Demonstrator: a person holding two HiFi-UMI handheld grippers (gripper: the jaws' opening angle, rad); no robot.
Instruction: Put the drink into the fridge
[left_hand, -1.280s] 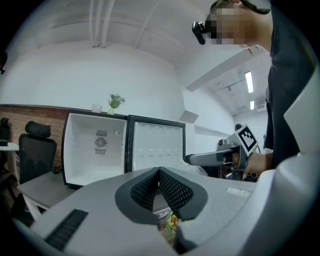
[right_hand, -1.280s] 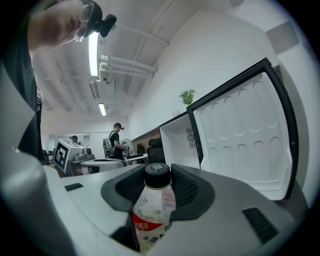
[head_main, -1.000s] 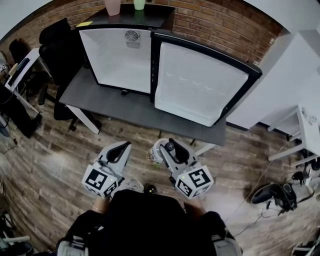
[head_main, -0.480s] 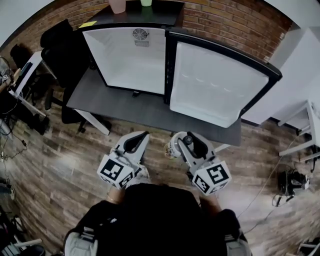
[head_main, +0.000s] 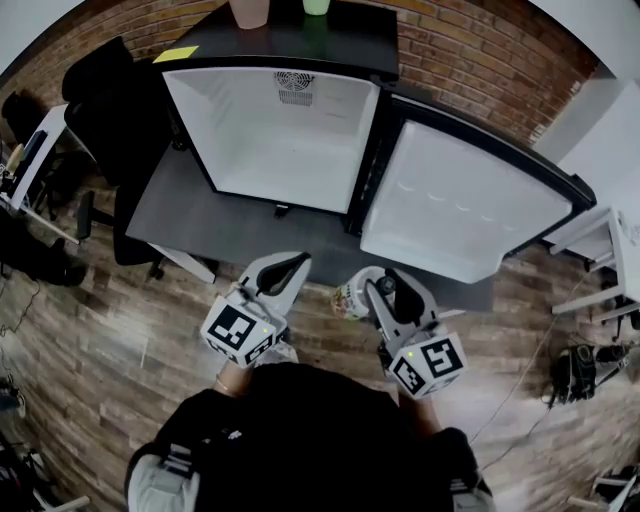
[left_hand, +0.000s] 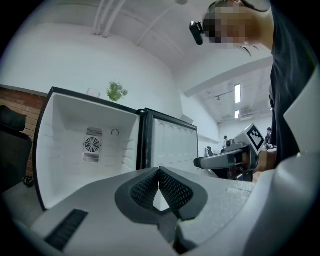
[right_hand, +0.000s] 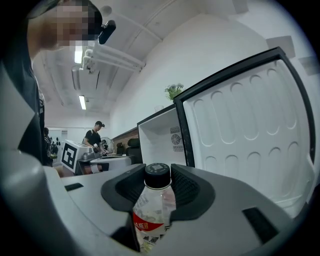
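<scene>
Over the last second the person has closed in on the fridge (head_main: 270, 140). In the head view its white open cavity has grown and slid toward the middle of the picture. Both grippers, which were out over the wood floor, now reach the front edge of the dark table (head_main: 200, 215) that the fridge stands on. The cavity lies at about eleven o'clock from the right gripper (head_main: 375, 290), and the door (head_main: 470, 210) stands swung wide at two o'clock, so nothing bars the way in. The approach looks nearly over; what seems left is the reach into the cavity and the letting go. The drink (right_hand: 152, 210) is still outside the fridge, carried in the right gripper. It is a clear bottle with a dark cap and a red band on its label, and it stands upright between the jaws. That gripper's fingers (right_hand: 192, 192) are spread fairly wide but sit against the bottle on both sides just under the cap, pinching it (the width is the bottle's, not slack). The left gripper (left_hand: 159, 172), at nine o'clock of the right one and level with it, carries nothing. Its fingers (left_hand: 175, 187) are pressed together at the tips, with only a small opening behind them through which the fridge shows.
</scene>
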